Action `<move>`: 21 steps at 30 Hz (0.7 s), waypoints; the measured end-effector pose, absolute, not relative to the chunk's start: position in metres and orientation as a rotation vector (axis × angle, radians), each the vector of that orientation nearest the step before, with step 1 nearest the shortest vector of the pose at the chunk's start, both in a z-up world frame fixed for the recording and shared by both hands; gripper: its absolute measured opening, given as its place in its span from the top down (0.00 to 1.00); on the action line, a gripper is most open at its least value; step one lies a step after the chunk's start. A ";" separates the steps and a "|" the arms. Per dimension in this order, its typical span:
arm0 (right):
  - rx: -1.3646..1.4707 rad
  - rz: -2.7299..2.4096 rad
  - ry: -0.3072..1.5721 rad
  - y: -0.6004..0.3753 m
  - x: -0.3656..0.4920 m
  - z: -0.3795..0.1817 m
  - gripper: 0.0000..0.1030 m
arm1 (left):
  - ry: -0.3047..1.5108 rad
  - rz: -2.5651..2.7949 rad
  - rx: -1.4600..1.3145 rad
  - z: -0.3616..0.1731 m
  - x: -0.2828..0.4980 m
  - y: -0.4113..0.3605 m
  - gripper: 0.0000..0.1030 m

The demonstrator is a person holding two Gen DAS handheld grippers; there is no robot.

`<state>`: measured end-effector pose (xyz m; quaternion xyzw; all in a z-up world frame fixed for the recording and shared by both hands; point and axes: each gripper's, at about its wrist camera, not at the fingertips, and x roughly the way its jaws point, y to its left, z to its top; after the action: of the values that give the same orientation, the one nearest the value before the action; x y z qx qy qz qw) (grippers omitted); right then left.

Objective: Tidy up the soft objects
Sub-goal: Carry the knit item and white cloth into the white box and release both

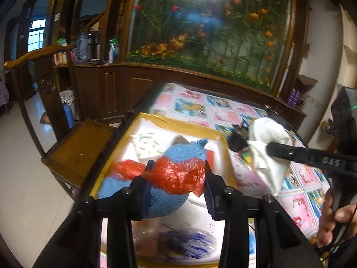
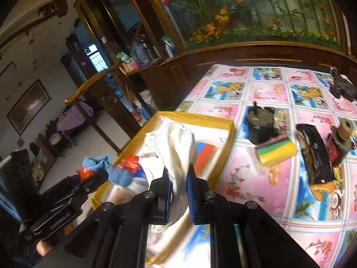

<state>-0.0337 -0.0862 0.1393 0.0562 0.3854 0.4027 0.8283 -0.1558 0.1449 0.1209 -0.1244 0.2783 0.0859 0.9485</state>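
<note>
My left gripper (image 1: 177, 179) is shut on a blue knitted cloth (image 1: 183, 151) with a red plastic bag (image 1: 178, 174) bunched around it, held over the yellow-rimmed box (image 1: 178, 124). My right gripper (image 2: 179, 187) is shut on a white cloth (image 2: 176, 147), held above the same box (image 2: 196, 117). In the left wrist view the white cloth (image 1: 267, 147) hangs from the right gripper's finger at the right. In the right wrist view the left gripper (image 2: 93, 178) sits at the lower left with the blue cloth (image 2: 98, 162) and the red bag (image 2: 86, 172).
The table wears a pink and blue patterned cover (image 2: 267, 89). On it stand a dark pot (image 2: 260, 122), a yellow-green sponge roll (image 2: 275, 151), a black packet (image 2: 316, 156) and a tape roll (image 2: 345, 127). A wooden chair (image 1: 75, 147) stands left of the table.
</note>
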 end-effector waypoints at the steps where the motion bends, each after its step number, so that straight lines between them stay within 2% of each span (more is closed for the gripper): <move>1: 0.127 0.868 0.817 -0.082 -0.031 0.146 0.86 | 0.560 0.184 -0.255 0.126 -0.157 0.154 0.62; 8: 0.142 0.941 0.763 -0.044 -0.016 0.215 0.85 | 0.489 0.209 -0.229 0.186 -0.151 0.198 0.62; 11: 0.139 0.928 0.735 -0.029 -0.004 0.227 0.85 | 0.473 0.182 -0.238 0.202 -0.135 0.207 0.62; 14: 0.146 0.895 0.782 -0.010 0.018 0.208 0.85 | 0.524 0.153 -0.245 0.191 -0.107 0.206 0.62; 21: 0.128 0.797 0.982 0.030 0.066 0.113 0.85 | 0.751 0.157 -0.284 0.118 -0.036 0.203 0.62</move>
<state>0.0659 0.0301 0.1131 0.0597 0.4586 0.3722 0.8048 -0.0357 0.2029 0.1183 -0.1382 0.3653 0.0764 0.9174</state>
